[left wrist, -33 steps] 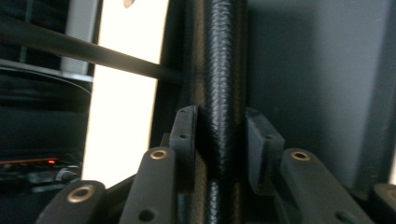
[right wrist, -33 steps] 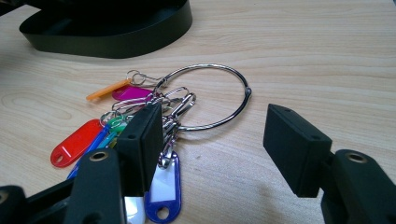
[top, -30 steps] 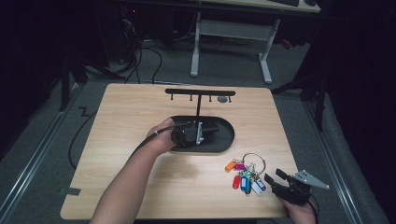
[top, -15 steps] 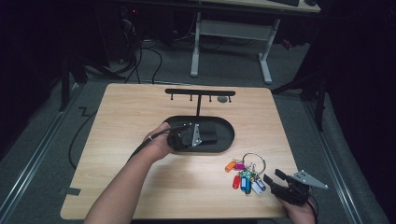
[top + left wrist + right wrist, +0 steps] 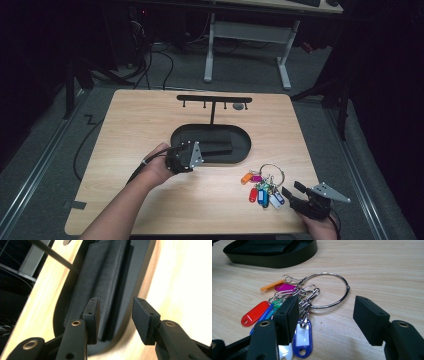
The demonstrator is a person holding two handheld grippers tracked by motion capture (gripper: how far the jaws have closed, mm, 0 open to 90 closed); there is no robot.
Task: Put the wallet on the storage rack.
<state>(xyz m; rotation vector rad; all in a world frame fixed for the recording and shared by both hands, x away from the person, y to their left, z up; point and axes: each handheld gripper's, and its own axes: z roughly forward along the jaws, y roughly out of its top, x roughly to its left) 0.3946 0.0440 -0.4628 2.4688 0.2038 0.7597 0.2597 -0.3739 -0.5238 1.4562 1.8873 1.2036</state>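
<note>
Hovering over oval black tray w/ black pouch, left gripper jaws open, right gripper jaws open near key-tag ring, wooden table.

A wooden table stands on grey carpet. Beyond its far edge stands a white desk frame, and black cables trail across the floor.
</note>
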